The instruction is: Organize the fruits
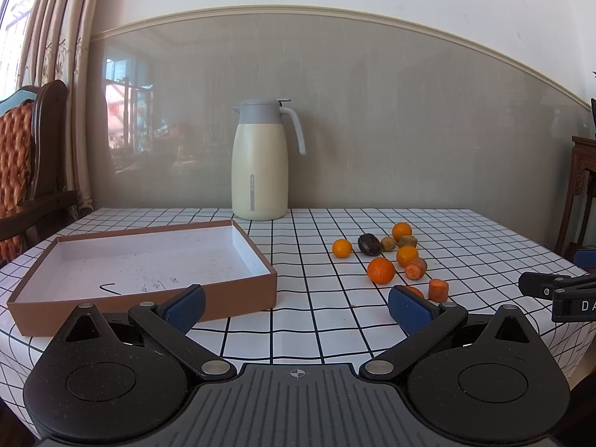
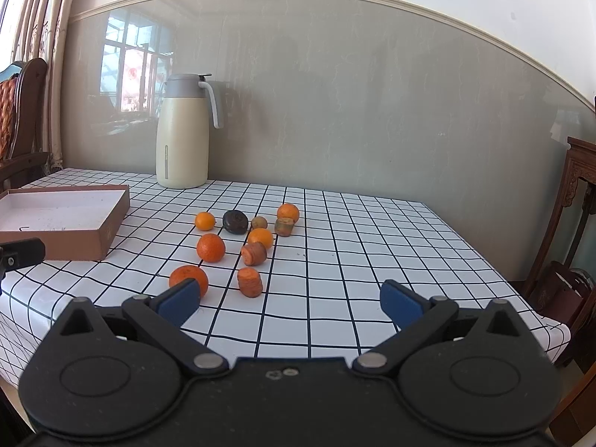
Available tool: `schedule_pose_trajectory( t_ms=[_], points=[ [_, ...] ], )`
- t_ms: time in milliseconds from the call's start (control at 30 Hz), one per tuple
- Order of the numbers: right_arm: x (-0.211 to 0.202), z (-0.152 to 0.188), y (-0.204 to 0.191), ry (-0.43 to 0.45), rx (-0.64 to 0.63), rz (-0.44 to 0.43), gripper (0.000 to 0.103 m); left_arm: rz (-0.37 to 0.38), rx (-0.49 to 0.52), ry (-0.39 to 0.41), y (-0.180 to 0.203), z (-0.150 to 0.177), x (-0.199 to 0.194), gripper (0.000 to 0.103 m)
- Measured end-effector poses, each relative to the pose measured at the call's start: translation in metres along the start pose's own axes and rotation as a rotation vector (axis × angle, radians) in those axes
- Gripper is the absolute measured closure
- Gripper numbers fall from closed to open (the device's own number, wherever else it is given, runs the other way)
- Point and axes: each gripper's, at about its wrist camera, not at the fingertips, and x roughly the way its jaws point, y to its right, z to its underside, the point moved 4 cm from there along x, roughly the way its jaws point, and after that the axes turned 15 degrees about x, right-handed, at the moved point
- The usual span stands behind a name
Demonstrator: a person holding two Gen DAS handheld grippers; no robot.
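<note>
Several oranges, such as one in the left wrist view and one in the right wrist view, lie in a cluster on the checked tablecloth with carrot chunks and a dark round fruit. A shallow brown box with a white inside stands empty at the left; it also shows in the right wrist view. My left gripper is open and empty near the table's front edge, between box and fruits. My right gripper is open and empty, in front of the fruits.
A cream thermos jug stands at the back against the wall. A padded wooden chair is at the left, dark wooden furniture at the right. The right gripper's tip shows at the left view's right edge.
</note>
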Motion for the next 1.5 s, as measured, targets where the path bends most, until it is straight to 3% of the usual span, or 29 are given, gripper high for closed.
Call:
schedule_pose_trajectory(
  t_ms=[867, 1000, 1100, 1133, 1167, 1200, 1233, 1500],
  points=[
    [0.001, 0.001, 0.001, 0.006, 0.002, -0.001, 0.006, -0.009, -0.032, 0.000, -0.005, 0.001, -0.001, 0.000],
    [0.005, 0.000, 0.002, -0.025, -0.003, -0.015, 0.007, 0.006, 0.001, -0.019, 0.002, 0.000, 0.003, 0.000],
    [0.010, -0.005, 0.001, -0.033, -0.021, -0.063, 0.019, 0.033, 0.011, -0.019, 0.013, -0.005, 0.014, 0.000],
    [0.014, -0.007, 0.001, -0.039, -0.024, -0.066, 0.030, 0.037, 0.026, -0.013, 0.019, -0.006, 0.018, 0.001],
    [0.019, -0.008, 0.002, -0.047, -0.022, -0.074, 0.038, 0.045, 0.040, -0.013, 0.025, -0.007, 0.022, 0.014],
    [0.025, -0.008, 0.002, -0.057, -0.023, -0.086, 0.039, 0.061, 0.048, -0.027, 0.032, -0.006, 0.029, 0.030],
    [0.030, -0.008, 0.001, -0.067, -0.028, -0.091, 0.039, 0.082, 0.048, -0.042, 0.039, -0.005, 0.035, 0.034],
    [0.067, 0.009, -0.001, -0.123, -0.045, -0.103, 0.053, 0.139, 0.082, -0.088, 0.082, 0.002, 0.073, 0.034]
  ],
)
